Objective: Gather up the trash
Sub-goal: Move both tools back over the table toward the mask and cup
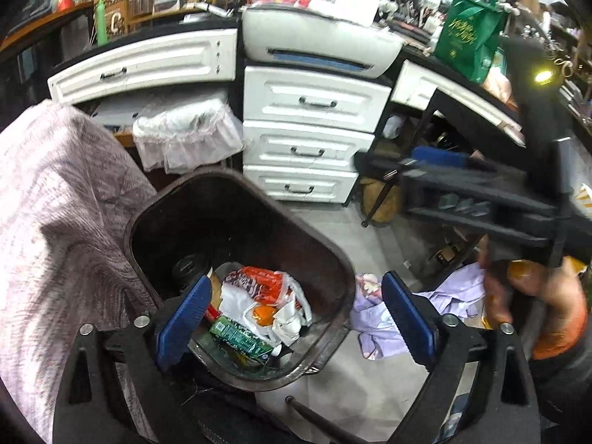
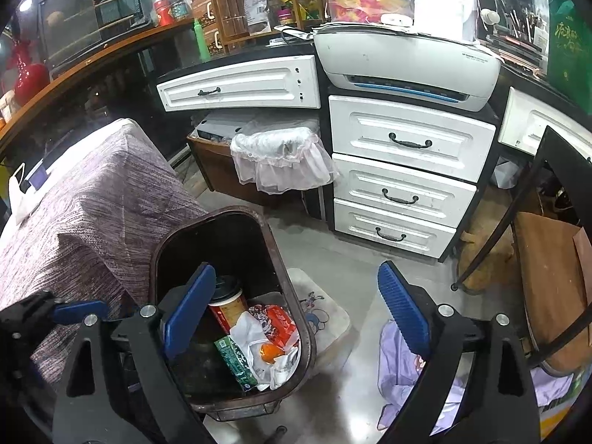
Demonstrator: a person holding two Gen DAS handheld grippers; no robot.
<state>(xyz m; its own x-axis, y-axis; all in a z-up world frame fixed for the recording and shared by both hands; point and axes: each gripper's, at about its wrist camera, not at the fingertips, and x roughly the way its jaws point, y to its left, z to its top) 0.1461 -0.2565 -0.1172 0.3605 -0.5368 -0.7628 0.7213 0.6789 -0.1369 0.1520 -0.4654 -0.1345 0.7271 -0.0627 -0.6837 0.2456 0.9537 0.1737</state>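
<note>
Seen from the left wrist, the left gripper (image 1: pixel 292 310) hangs with fingers spread and empty over the bin (image 1: pixel 333 259) holding wrappers (image 1: pixel 266 288), while from the right wrist the right gripper (image 2: pixel 296 314) hovers likewise spread above the bin (image 2: pixel 273 244) beside the cloth-draped table (image 2: pixel 92 203).

In the left wrist view the right gripper (image 1: pixel 462 192) is smeared by motion blur at the right edge, and the hand (image 1: pixel 532 296) under it is a blur too. The bin (image 1: pixel 236 185) has its near rim hidden behind the left gripper (image 1: pixel 296 318), whose left pad (image 1: pixel 181 318) covers part of the cup (image 1: pixel 212 281). In the right wrist view the left gripper (image 2: pixel 55 312) is cut off by the left edge. The purple cloth (image 2: pixel 399 370) lies partly behind the right pad (image 2: pixel 403 310). Print on the green carton (image 2: pixel 233 360) is too small to read.
</note>
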